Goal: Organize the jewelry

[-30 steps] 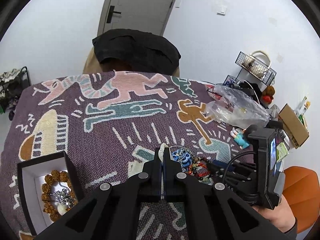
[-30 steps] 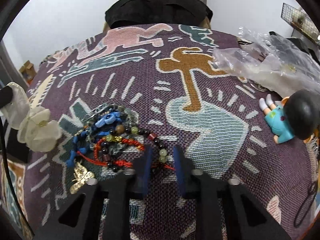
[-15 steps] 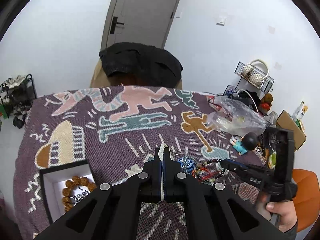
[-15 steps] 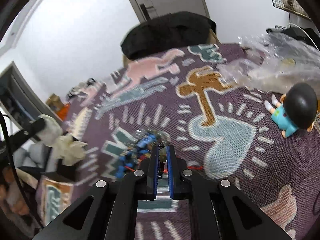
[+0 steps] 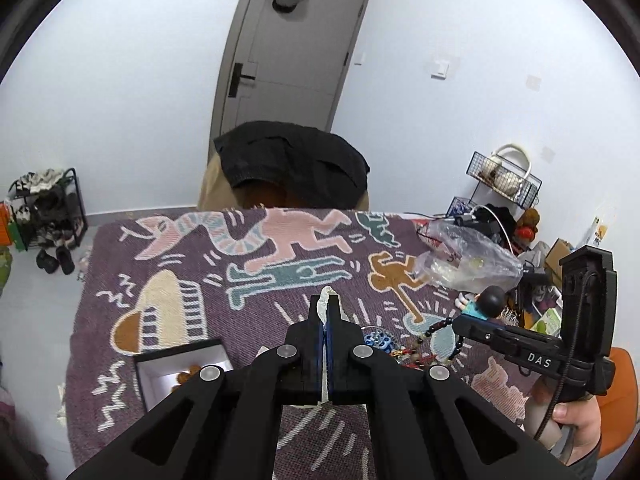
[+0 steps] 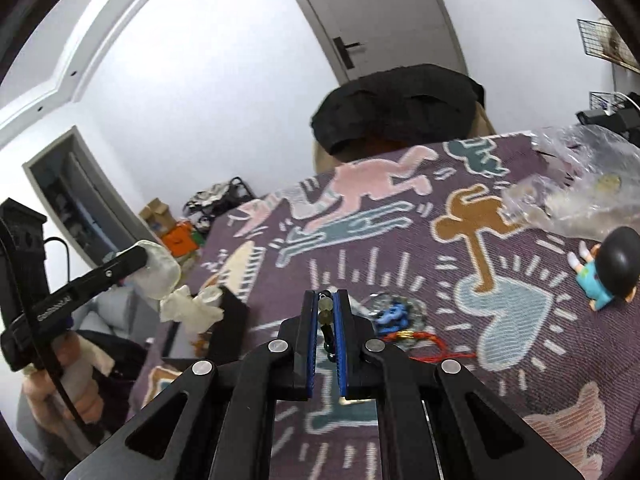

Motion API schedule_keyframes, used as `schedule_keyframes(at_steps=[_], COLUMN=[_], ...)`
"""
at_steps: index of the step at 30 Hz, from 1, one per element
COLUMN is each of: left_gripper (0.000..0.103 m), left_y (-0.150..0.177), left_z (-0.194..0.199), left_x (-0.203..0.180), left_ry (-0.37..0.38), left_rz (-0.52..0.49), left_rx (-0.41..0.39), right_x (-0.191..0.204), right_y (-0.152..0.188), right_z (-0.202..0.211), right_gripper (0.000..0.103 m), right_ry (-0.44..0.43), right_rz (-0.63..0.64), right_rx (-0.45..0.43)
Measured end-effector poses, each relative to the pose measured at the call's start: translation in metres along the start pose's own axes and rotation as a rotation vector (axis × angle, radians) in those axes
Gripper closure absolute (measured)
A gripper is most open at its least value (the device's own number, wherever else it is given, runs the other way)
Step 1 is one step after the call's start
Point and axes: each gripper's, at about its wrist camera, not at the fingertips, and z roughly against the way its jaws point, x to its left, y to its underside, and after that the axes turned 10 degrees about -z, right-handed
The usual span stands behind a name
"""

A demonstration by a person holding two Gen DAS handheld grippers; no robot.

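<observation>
Beaded bracelet (image 6: 326,314), half-hidden, sits pinched in right gripper (image 6: 325,300) jaws.

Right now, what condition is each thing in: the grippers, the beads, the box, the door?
Left gripper: shut on a white plastic bag.
Right gripper: shut on a beaded bracelet, lifted off the blanket.
Jewelry box: open, beads inside.
Jewelry pile: lying on blanket.
Door: closed.
</observation>
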Motion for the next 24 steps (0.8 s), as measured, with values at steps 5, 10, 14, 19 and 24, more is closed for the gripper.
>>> schedule_keyframes(at_steps=[5,10,14,19,24], left_gripper=[0.103,0.103,0.103,0.101,0.059], left_y=[0.005,0.014,0.023,0.032,0.041], left_z=[0.010,0.015,0.016,0.011,0.009], left_x=[0.015,0.036,0.052,0.068,0.081], left_ry=[-0.025,-0.055,-0.085,-0.132,-0.127], left_rz=[0.016,0.051,0.079,0.096,0.132], left_rx=[-0.005,0.000,0.010,0.041,0.069], right_x=[0.017,0.036,0.050,0.069,0.091], right_y=[0.001,0.004,0.008,0.013,0.019], right_z=[-0.002,-0.011,-0.020,-0.033,-0.047], right_gripper=[0.095,0.095,0.095,0.095,0.095], right_ry=[-0.034,-0.054,-0.066,-0.080,-0.097], right_rz=[0.020,0.044,0.066,0.091,0.118], right_rx=[0.008,0.025,0.040,0.063,0.088])
